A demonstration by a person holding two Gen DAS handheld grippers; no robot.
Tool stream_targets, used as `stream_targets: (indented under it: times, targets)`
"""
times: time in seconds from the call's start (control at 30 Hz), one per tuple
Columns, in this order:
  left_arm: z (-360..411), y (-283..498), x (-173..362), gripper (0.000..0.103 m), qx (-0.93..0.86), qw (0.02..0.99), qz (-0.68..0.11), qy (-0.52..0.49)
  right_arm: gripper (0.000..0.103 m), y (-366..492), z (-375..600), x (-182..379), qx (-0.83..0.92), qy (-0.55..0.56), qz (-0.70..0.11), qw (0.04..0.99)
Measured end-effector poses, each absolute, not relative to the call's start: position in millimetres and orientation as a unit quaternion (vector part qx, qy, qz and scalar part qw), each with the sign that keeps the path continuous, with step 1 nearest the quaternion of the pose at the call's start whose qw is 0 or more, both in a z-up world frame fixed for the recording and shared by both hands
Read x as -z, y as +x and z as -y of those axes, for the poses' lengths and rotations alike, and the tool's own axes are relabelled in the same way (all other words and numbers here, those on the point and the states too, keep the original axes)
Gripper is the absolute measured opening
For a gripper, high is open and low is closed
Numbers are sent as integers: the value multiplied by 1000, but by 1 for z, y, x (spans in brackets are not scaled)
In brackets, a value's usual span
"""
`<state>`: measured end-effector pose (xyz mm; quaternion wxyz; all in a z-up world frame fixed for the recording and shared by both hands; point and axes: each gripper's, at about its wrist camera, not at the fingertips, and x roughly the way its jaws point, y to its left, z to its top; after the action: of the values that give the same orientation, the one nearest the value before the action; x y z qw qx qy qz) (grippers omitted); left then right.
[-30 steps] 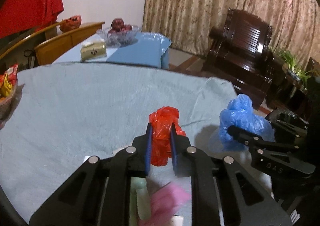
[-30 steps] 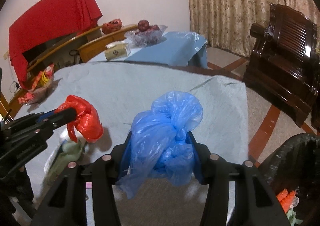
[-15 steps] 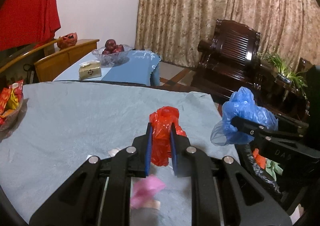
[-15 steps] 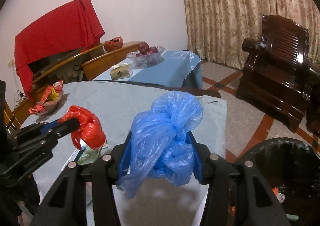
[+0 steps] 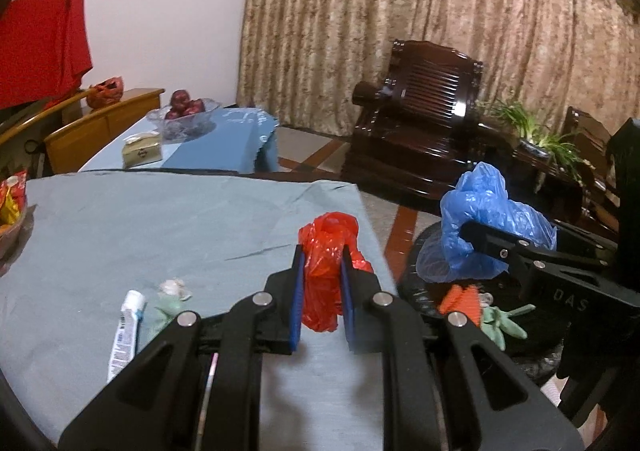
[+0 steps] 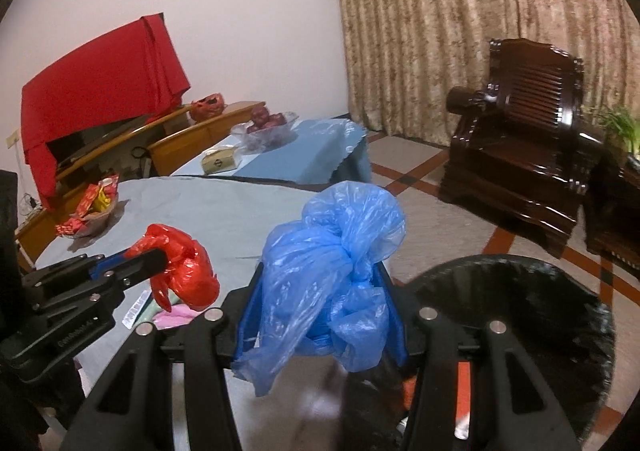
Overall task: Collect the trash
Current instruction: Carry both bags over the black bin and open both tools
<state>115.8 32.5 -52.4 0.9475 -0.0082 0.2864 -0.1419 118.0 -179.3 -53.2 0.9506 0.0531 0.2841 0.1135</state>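
Note:
My left gripper (image 5: 322, 251) is shut on a crumpled red plastic bag (image 5: 326, 271) and holds it above the right edge of the table with the grey cloth (image 5: 168, 227). My right gripper (image 6: 320, 271) is shut on a knotted blue plastic bag (image 6: 336, 275) and holds it over the near rim of a black-lined trash bin (image 6: 520, 315). The bin (image 5: 424, 283) holds orange and green scraps. The blue bag (image 5: 484, 227) and the red bag (image 6: 182, 271) show in each other's views.
On the table lie a white tube (image 5: 126, 327), a green wrapper (image 5: 160, 315), a white scrap (image 5: 174, 285) and a bowl of snack packets (image 6: 94, 207). A low blue-covered table (image 5: 224, 139) with a fruit bowl stands behind. A dark wooden armchair (image 5: 424, 131) is at the right.
Both grippers have moved right, off the table toward the bin, still holding their bags. The blue bag now hangs over the bin's rim.

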Motion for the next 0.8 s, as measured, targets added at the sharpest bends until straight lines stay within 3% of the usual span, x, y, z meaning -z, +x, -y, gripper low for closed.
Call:
stream_targets:
  times: [0.8]
  targets:
    - [112, 121, 69, 15, 267, 918, -291, 30, 51, 73, 307, 65, 31, 64, -289, 955]
